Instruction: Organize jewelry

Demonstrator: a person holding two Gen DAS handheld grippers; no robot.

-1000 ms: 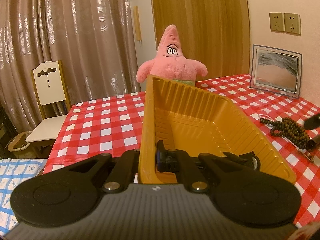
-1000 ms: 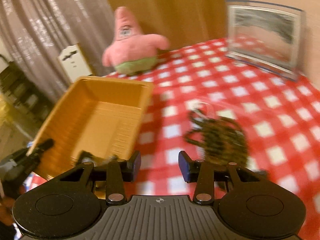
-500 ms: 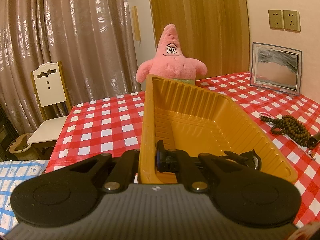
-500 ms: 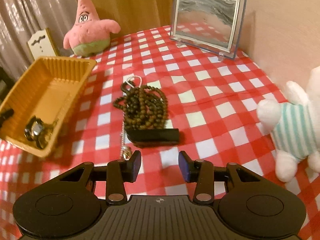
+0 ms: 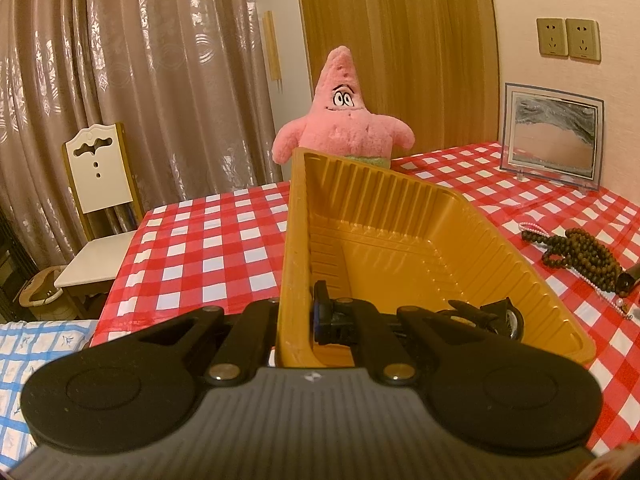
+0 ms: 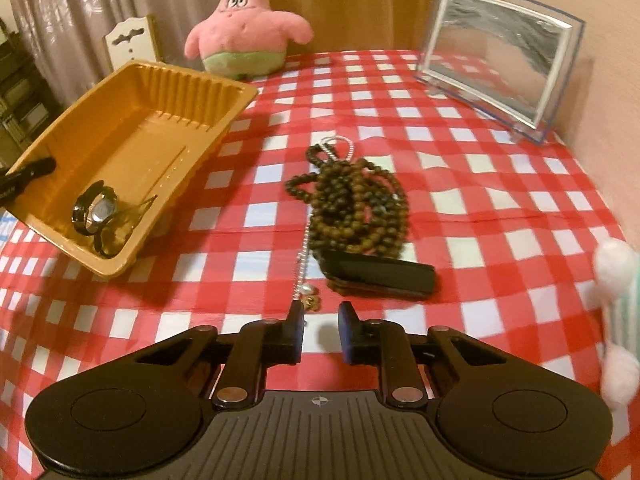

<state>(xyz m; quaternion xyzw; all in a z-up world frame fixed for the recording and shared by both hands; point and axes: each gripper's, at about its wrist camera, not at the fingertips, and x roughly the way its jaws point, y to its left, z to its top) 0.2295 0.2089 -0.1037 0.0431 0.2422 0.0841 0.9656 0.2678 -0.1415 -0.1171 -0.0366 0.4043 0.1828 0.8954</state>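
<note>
A yellow plastic tray stands on the red checked cloth, and my left gripper is shut on its near left wall. A black watch lies in the tray's near right corner. In the right wrist view the tray is at the left with the watch in it. A pile of brown beads, a silver chain and a black bar lie mid-table. My right gripper hovers just short of the chain's pendant end; its jaws are closing with nothing between them.
A pink star plush sits at the table's far edge and a glass picture frame at the far right. A white plush toy is at the right edge. A white chair stands beyond the table's left side.
The right gripper swung from the tray toward the jewelry pile, then sank closer to the chain's end, and its jaws narrowed. The left gripper kept its hold on the tray.
</note>
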